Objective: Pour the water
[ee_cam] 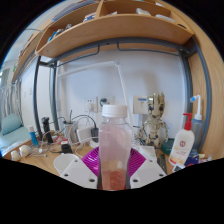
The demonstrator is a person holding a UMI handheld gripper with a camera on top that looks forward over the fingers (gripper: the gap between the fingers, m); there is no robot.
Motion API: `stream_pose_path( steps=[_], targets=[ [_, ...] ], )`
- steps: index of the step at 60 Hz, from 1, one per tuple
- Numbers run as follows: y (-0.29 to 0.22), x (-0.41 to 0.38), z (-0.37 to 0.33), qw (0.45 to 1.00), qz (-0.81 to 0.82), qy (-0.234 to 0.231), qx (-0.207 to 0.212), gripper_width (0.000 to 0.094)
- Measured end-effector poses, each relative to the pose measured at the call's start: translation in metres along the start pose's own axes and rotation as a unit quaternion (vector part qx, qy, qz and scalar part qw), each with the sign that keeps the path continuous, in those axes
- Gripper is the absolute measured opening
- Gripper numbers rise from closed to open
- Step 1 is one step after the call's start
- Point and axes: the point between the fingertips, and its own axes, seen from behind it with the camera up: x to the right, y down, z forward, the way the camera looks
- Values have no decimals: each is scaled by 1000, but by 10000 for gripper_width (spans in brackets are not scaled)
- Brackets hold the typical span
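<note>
- So the gripper (113,165) has both fingers clamped on a clear plastic bottle (115,145), one magenta pad (92,158) pressed against each side of it. White cap (114,111) is on top, and there's some pinkish liquid sitting low in the bottle.
- The bottle is right between the fingers, up in front of a cluttered desk (40,158) under a wooden shelf (110,35).
- Its long axis runs straight up and down, cap pointing up toward the shelf. No tilt that I can see.
- My read: this is the carry part, before any pouring. Keep it upright and steady until it's over whatever is getting the water.
- Honestly I can't make out a cup or glass anywhere; the desk surface near the fingers is mostly hidden, so the target may just be out of view.
- The cap looks like it's on, so that probably needs sorting before tipping.
- Watch the white spray bottle with the red label (182,145) off to the right side of the desk; swing wide of it.
</note>
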Motion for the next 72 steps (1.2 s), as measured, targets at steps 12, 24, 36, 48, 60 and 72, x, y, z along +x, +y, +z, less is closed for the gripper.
stream_pose_path(
  steps=[12,24,36,48,60,72],
  targets=[
    [12,-5,5,999,-46,19,9,334],
    [30,0,6,999,-29,26,13,353],
    [29,2,3,999,-21,23,22,458],
    [39,7,-12,1000,10,28,-7,871],
    [44,22,-77,995,57,74,-21,858],
    [46,20,-158,990,61,123,-26,860]
  ],
)
